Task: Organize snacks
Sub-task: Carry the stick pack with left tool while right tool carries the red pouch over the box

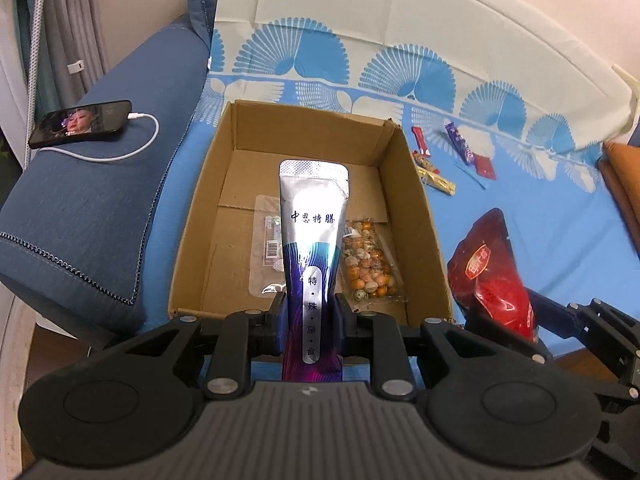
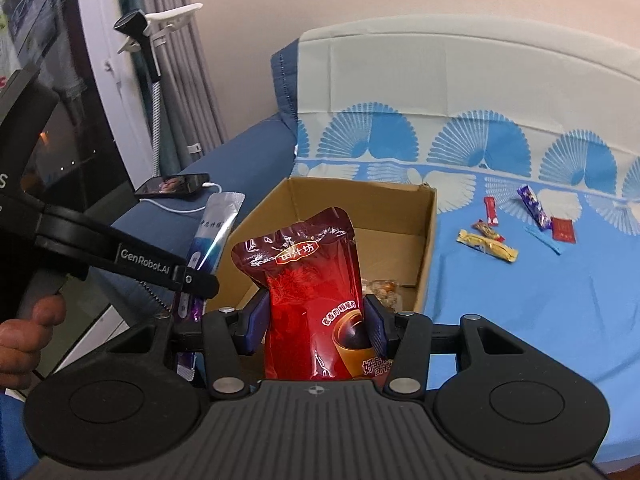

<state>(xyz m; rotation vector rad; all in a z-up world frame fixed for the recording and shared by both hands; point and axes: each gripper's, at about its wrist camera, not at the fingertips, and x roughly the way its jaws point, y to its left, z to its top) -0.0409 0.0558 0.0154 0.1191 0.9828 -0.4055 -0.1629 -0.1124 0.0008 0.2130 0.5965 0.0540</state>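
Note:
My left gripper (image 1: 310,312) is shut on a tall silver and purple pouch (image 1: 314,240), held upright over the near edge of an open cardboard box (image 1: 416,216). On the box floor lie a clear packet (image 1: 266,248) and a bag of speckled round snacks (image 1: 370,264). My right gripper (image 2: 316,320) is shut on a red pouch (image 2: 308,280), just in front of the same cardboard box (image 2: 428,248). The red pouch (image 1: 492,272) also shows at the right of the left wrist view. The silver pouch (image 2: 216,236) and the left gripper's arm appear at the left of the right wrist view.
Several small wrapped candies (image 2: 504,228) lie on the blue patterned cloth (image 2: 520,300) right of the box. A phone (image 1: 80,122) with a white cable rests on the blue sofa arm (image 1: 80,220). A person's hand (image 2: 24,336) holds the left gripper's handle.

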